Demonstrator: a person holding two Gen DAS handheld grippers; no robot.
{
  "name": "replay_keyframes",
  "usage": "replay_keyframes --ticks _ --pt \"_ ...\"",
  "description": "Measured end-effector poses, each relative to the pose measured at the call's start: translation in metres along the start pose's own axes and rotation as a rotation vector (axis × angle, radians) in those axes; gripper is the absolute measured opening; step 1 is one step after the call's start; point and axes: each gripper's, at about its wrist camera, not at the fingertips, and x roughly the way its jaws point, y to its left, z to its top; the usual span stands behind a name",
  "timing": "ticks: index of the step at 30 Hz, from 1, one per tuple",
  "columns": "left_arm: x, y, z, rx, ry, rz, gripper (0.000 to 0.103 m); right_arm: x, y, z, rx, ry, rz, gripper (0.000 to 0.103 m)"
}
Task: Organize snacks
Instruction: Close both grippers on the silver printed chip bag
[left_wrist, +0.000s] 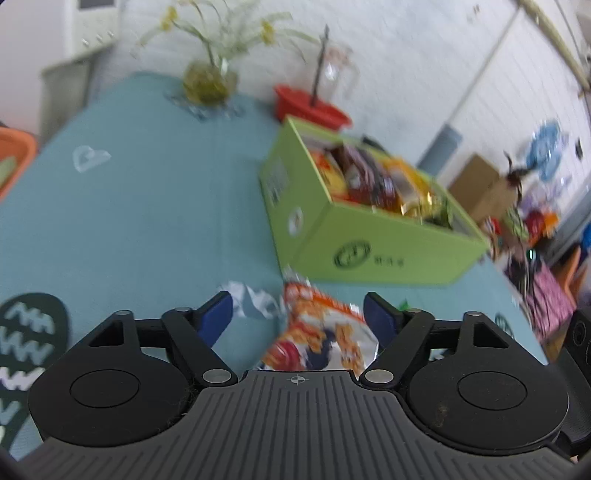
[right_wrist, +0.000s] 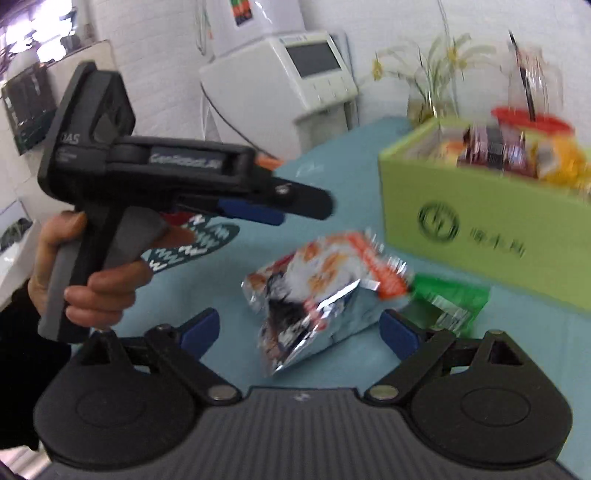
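An orange-and-silver snack bag (left_wrist: 321, 332) lies on the teal table, also in the right wrist view (right_wrist: 317, 291). My left gripper (left_wrist: 297, 314) is open above it, the bag between and below its blue pads. My right gripper (right_wrist: 299, 332) is open, with the bag just ahead between its fingers. A green snack packet (right_wrist: 450, 299) lies to the right of the bag. A lime green box (left_wrist: 369, 236) full of snack packs stands behind; it also shows in the right wrist view (right_wrist: 480, 218). The left gripper, held by a hand, also appears in the right wrist view (right_wrist: 306, 206).
A crumpled white wrapper (left_wrist: 255, 302) lies left of the bag. A vase of flowers (left_wrist: 207, 77), a red bowl (left_wrist: 314, 107) and a glass jug (left_wrist: 336, 70) stand at the table's far edge. An orange basket (left_wrist: 14, 155) sits at the left. A dark patterned mat (left_wrist: 26, 343) lies near left.
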Motion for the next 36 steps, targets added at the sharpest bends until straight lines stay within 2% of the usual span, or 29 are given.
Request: replay_keyframes --ticks 1,3,6,9,15,18,20,23,25,27,31,36 --pt "0.008 -0.003 -0.003 0.006 0.038 0.003 0.042 0.008 0.003 -0.001 0.005 0.014 -0.001 0.092" --pt "0.011 -0.006 -0.009 -0.003 0.055 -0.027 0.038 0.017 0.007 -0.003 0.001 0.023 -0.031 0.092" --pt "0.001 -0.017 -0.023 -0.002 0.062 -0.030 0.034 0.016 0.010 -0.006 -0.011 0.009 -0.058 0.092" --pt "-0.011 -0.034 -0.045 -0.008 0.069 -0.022 0.036 -0.002 0.012 -0.016 0.011 0.000 -0.003 0.093" --pt "-0.027 -0.071 -0.097 -0.088 0.067 -0.042 0.041 -0.050 0.011 -0.050 0.037 -0.028 -0.008 0.093" --pt "-0.027 -0.089 -0.113 -0.104 0.079 -0.059 0.045 -0.072 0.012 -0.068 0.033 -0.034 -0.026 0.093" --pt "-0.024 -0.097 -0.117 -0.092 0.084 -0.059 0.048 -0.082 0.013 -0.078 0.026 -0.043 -0.052 0.093" --pt "-0.023 -0.109 -0.115 -0.074 0.086 -0.019 0.053 -0.088 0.011 -0.086 0.036 -0.056 -0.079 0.093" --pt "-0.021 -0.115 -0.116 -0.062 0.094 0.006 0.059 -0.093 0.012 -0.091 0.033 -0.071 -0.107 0.093" --pt "-0.021 -0.119 -0.117 -0.047 0.098 0.020 0.060 -0.095 0.013 -0.093 0.029 -0.080 -0.127 0.092" --pt "-0.019 -0.123 -0.118 -0.028 0.101 0.032 0.062 -0.091 0.007 -0.094 0.067 -0.056 -0.111 0.093" --pt "-0.019 -0.121 -0.118 -0.028 0.099 0.018 0.064 -0.088 0.004 -0.094 0.063 -0.070 -0.104 0.093"
